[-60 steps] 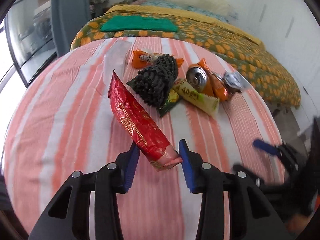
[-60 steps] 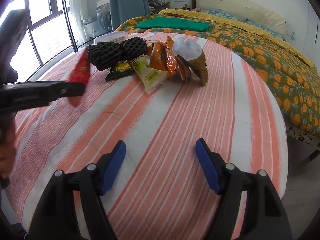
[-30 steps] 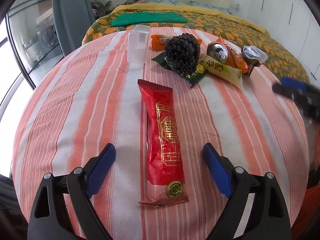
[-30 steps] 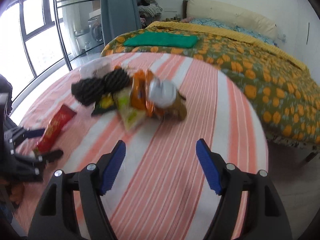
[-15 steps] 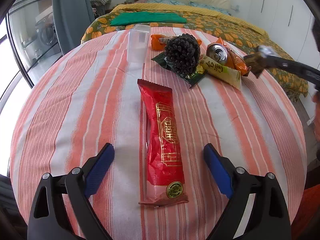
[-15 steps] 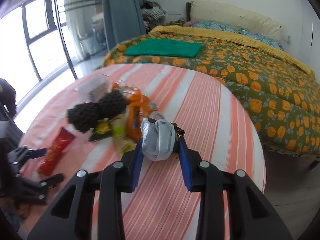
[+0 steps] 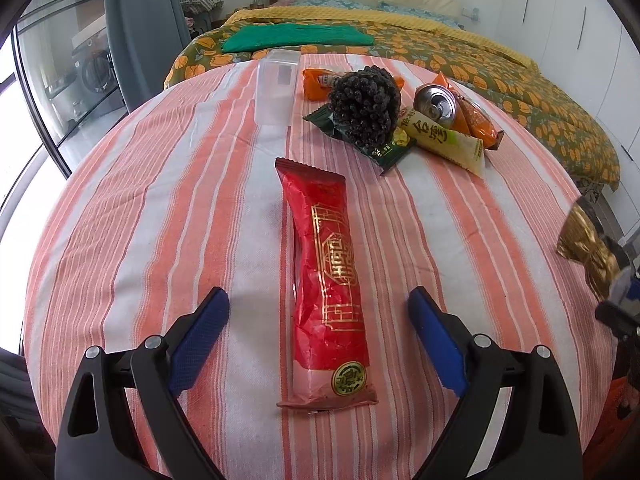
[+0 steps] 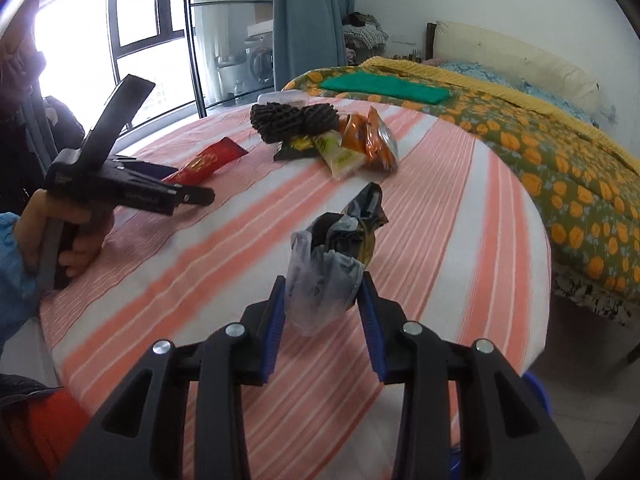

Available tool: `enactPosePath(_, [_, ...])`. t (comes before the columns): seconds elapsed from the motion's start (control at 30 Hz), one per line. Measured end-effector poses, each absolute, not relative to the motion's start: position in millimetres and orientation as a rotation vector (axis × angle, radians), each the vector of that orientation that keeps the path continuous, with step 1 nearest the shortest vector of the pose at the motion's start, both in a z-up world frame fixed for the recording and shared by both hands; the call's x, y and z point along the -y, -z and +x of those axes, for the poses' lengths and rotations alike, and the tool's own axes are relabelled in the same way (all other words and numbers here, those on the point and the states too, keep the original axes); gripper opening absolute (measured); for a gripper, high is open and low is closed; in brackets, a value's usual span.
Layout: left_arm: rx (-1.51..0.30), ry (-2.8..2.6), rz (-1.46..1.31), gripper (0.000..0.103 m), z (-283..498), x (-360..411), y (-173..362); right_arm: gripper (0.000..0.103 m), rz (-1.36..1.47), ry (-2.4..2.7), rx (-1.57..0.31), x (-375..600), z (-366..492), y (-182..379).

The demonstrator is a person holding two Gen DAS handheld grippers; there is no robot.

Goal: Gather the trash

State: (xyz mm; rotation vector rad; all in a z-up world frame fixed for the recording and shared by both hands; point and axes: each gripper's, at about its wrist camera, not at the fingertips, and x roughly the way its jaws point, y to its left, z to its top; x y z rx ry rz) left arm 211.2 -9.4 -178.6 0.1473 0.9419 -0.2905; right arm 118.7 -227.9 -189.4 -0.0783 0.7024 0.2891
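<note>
My right gripper [image 8: 322, 304] is shut on a crumpled clear-and-gold wrapper [image 8: 332, 256], held above the near part of the striped tablecloth [image 8: 440, 216]; the same wrapper shows at the right edge of the left wrist view [image 7: 588, 246]. My left gripper [image 7: 318, 320] is open and empty, its fingers on either side of a long red wrapper [image 7: 326, 280] lying flat on the cloth. In the right wrist view the left gripper [image 8: 132, 188] sits at the left, next to that red wrapper [image 8: 208, 160].
A trash pile lies at the far side: black foam netting [image 7: 366, 100], a green packet [image 7: 384, 148], a yellow-green wrapper [image 7: 444, 138], a crushed can [image 7: 436, 102], orange wrappers [image 7: 474, 120] and a clear plastic box [image 7: 278, 86]. A bed [image 8: 540, 128] stands behind the table.
My right gripper closed on the crumpled wrapper, lifted it from the pile and carried it toward the near right of the table. My left gripper let the red wrapper down and opened.
</note>
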Motion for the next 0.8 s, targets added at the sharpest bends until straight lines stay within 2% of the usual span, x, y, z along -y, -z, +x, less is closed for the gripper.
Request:
enactPosePath(0.07, [-0.942,0.292,0.146,0.090,211.2,9.5,178.6,0.054,-0.051,-0.296,-0.725,232.2,116.3,190.0])
enactPosePath(0.13, [-0.943,0.294,0.143,0.090,210.9,9.2,178.4,0.066,-0.023,-0.286,-0.755,237.7,114.9,191.4])
enactPosePath(0.43, [-0.949,0.350,0.141,0.092,198.9,1.8,176.6,0.072,0.134,-0.218,-0.848,257.0,119.9,177.4])
enactPosePath(0.7, [-0.971,0.384,0.093,0.092,199.4,-12.1,165.7,0.074,-0.002,-0.102,-0.944,250.3,145.3,176.6])
enactPosePath(0.8, [-0.981,0.388,0.098,0.084,209.8,-13.6,160.6,0.073,-0.023,-0.087,-0.990,249.8,160.0,182.3])
